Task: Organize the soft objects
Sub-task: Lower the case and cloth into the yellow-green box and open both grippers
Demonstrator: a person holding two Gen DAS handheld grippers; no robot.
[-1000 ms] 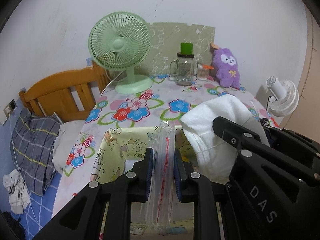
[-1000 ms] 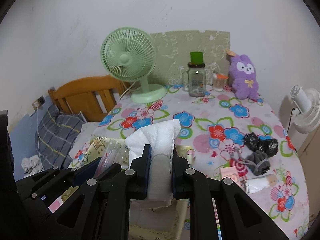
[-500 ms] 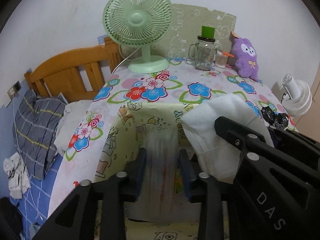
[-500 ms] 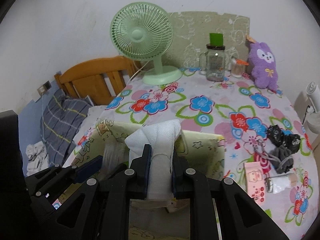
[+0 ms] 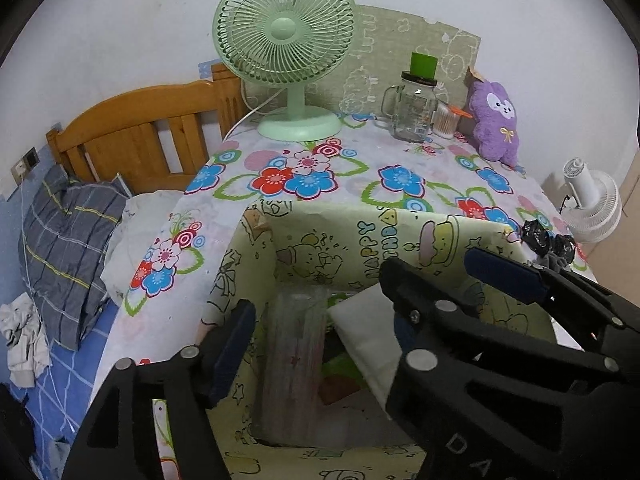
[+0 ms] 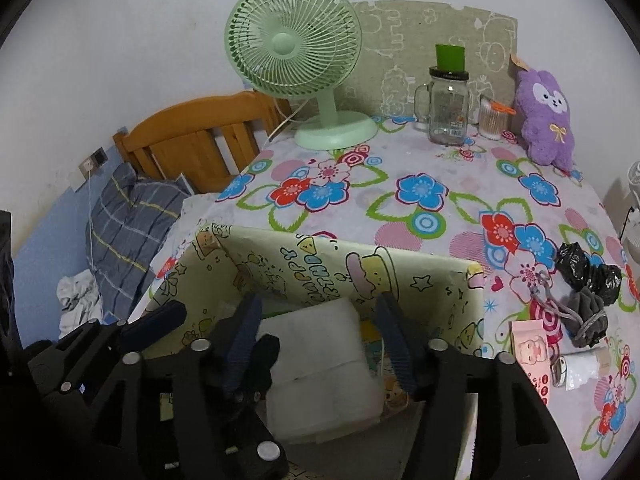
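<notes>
Hanging over the yellow cartoon-printed box (image 5: 352,240), both grippers have their jaws spreading apart and neither presses on anything. Between the fingers of the left gripper (image 5: 316,344) stands a clear plastic-wrapped bundle (image 5: 294,364) with faint red marks, blurred, down inside the box; the one blue pad (image 5: 232,348) in clear view stands off its side. Just to that gripper's right, partly under the right gripper's black frame, lies a white folded cloth (image 5: 368,336). From the right wrist view, the right gripper (image 6: 320,340) is opening around that same white folded cloth (image 6: 320,364), which sits in the box (image 6: 440,280) below and between its two blue pads, with a gap on either side. The left gripper (image 6: 132,336) shows at the right one's left, over the box's near corner.

Ahead of both grippers, beyond the box, the flowered tablecloth (image 6: 440,184) carries a green desk fan (image 6: 296,52), a glass jar mug (image 6: 448,108) with a green cup on its lid, a tub of cotton swabs (image 6: 494,120) and a purple plush toy (image 6: 546,116) by the wall. To the right gripper's right lie black plastic bags (image 6: 588,272), a grey drawstring pouch (image 6: 588,312) and a pink packet (image 6: 532,348). Off to the left gripper's left are a wooden headboard (image 5: 132,140) and a grey plaid pillow (image 5: 68,248)
</notes>
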